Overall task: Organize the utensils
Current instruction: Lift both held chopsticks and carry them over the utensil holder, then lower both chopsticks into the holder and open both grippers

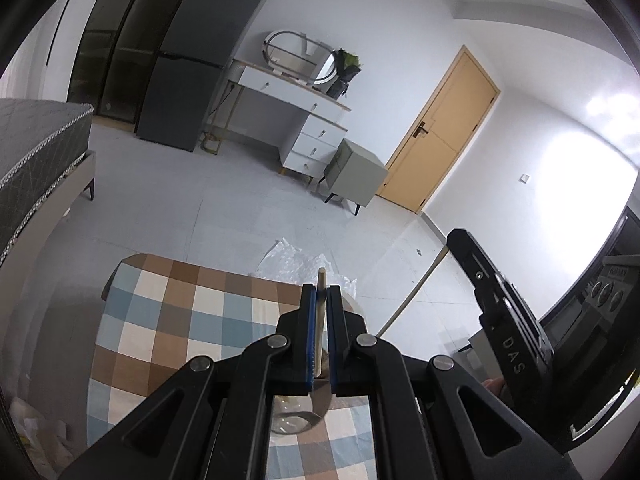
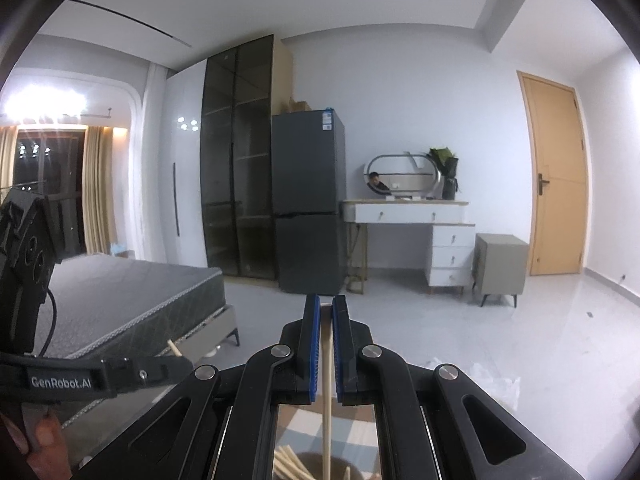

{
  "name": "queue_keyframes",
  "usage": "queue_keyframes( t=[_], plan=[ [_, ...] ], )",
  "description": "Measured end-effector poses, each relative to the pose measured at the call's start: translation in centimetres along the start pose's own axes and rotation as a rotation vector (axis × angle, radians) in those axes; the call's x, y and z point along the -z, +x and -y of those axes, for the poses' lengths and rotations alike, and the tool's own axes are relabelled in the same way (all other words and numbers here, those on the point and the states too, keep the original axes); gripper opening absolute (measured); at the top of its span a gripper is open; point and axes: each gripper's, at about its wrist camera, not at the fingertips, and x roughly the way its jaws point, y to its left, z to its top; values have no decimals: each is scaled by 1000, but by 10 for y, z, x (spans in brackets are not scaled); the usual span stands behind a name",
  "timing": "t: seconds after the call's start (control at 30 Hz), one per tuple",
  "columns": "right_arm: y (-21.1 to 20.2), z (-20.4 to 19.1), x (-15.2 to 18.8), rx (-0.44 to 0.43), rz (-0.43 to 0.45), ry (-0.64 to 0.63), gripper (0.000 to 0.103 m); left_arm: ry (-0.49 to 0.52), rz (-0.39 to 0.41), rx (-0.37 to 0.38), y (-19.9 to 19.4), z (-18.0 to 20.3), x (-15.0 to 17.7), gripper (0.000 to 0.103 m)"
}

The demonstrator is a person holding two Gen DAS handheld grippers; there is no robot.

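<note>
Black left gripper (image 2: 176,364) reads "GenRobot.AI"; other, "DAS".

The left gripper (image 1: 321,290) sits over the table (image 1: 168,312) with a chopstick (image 1: 319,320) between its jaws. The right gripper (image 2: 326,308) clamps another chopstick (image 2: 327,400), with what may be more chopsticks (image 2: 290,462) lying below it. Far off, the fridge (image 2: 308,200) stands left of the dresser (image 2: 420,232), and the door (image 2: 556,176) is farthest right.

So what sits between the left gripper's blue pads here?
A pale wooden chopstick, clamped upright between the closed pads of the left gripper, its tip poking past them. The left wrist view shows it, above the checked tablecloth.
</note>
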Motion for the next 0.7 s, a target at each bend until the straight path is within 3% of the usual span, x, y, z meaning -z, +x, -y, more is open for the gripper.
queue_keyframes(
  t=[0.37,0.7],
  plan=[
    [30,4,27,-20,-49,-22,5,-13,-55,11,40,-16,9,1],
    [33,-1,56,-55,-116,-93,5,-11,-62,36,47,-22,16,1]
  ],
)
